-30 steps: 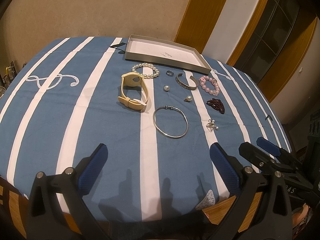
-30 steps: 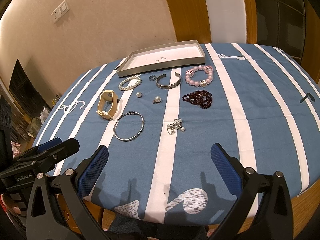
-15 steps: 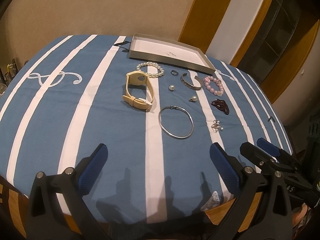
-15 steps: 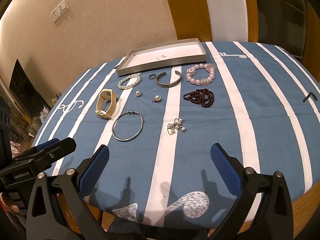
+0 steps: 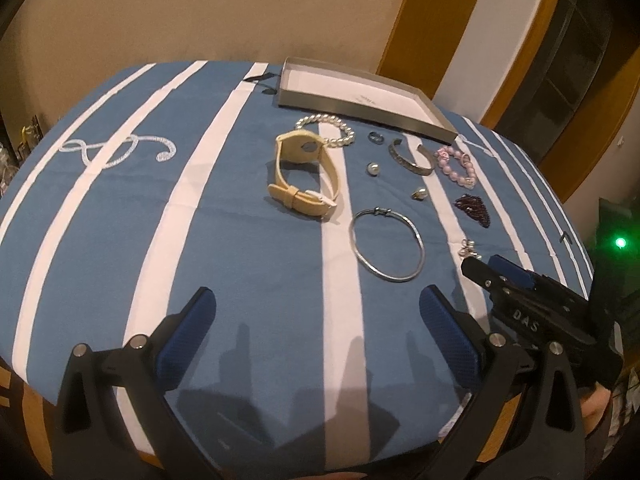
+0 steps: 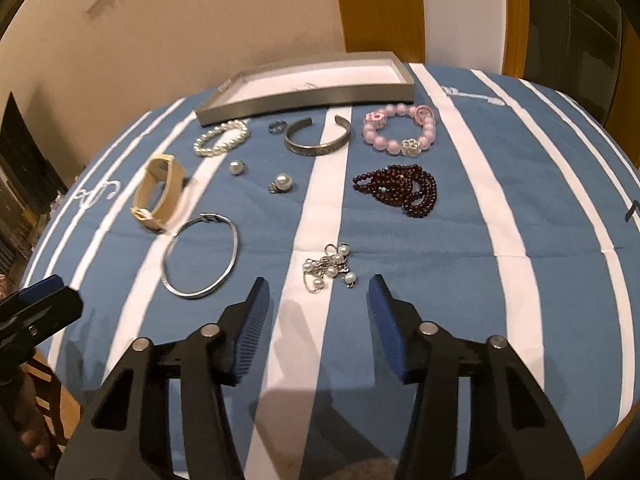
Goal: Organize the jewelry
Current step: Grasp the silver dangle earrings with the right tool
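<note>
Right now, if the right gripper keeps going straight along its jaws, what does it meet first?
The pearl-and-chain cluster lies just ahead of the right gripper, centred between its open jaws. Beyond that sits the dark red bead bracelet. Depth is unclear, so the height above the cloth is uncertain.

Right gripper (image 6: 318, 280) jaws narrower, nearer pearl cluster (image 6: 329, 266).

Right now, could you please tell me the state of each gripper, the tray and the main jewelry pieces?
Left gripper: open, holding nothing.
Right gripper: open, just short of the pearl cluster.
Gray tray: no jewelry visible inside.
Cream watch: strap buckled, on its side.
Silver bangle: lying flat.
Cuff bracelet: lying flat.
</note>
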`<state>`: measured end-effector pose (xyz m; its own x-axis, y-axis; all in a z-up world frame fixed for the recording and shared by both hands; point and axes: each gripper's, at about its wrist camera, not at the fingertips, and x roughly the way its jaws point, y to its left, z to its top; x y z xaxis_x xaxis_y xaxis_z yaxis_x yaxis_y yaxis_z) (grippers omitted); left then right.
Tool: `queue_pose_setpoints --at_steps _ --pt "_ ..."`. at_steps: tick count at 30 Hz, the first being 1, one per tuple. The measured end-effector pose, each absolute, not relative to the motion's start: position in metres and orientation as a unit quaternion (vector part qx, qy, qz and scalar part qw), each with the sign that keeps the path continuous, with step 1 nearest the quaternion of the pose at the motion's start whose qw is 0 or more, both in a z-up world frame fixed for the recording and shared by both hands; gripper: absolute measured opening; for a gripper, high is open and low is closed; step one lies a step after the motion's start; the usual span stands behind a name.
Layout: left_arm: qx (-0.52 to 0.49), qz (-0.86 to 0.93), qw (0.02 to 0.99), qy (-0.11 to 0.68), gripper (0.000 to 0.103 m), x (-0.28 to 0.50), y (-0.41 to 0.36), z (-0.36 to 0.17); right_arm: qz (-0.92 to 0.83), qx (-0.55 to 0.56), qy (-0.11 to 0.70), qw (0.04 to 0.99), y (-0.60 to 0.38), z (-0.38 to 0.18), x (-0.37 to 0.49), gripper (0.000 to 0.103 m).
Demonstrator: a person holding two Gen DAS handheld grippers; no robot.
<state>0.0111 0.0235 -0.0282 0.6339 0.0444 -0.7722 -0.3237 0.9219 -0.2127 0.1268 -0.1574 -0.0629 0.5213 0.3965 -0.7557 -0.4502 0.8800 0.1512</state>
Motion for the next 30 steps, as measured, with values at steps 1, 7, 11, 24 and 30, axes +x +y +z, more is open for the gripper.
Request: queue_pose_setpoints --at_steps 1,7,11,24,30 --pt "-0.169 0.104 0.887 0.418 0.101 0.012 0.025 -0.031 0.242 -0.036 0.42 0.874 -0.156 -0.063 0.127 0.051" --pt "-0.169 0.099 0.885 0.422 0.101 0.017 0.027 -0.036 0.229 -0.076 0.403 0.883 -0.141 -0.064 0.131 0.036" --pt "-0.171 0.096 0.883 0.425 0.101 0.02 0.027 -0.04 0.236 -0.08 0.392 0.886 -0.142 -0.065 0.13 0.024" --pt "-0.146 0.08 0.886 0.432 0.101 0.037 0.006 -0.043 0.228 -0.068 0.4 0.885 -0.153 -0.063 0.133 0.008" --pt "-0.127 0.076 0.886 0.44 0.101 0.056 -0.014 -0.046 0.233 -0.043 0.387 0.891 -0.174 -0.053 0.13 0.008"
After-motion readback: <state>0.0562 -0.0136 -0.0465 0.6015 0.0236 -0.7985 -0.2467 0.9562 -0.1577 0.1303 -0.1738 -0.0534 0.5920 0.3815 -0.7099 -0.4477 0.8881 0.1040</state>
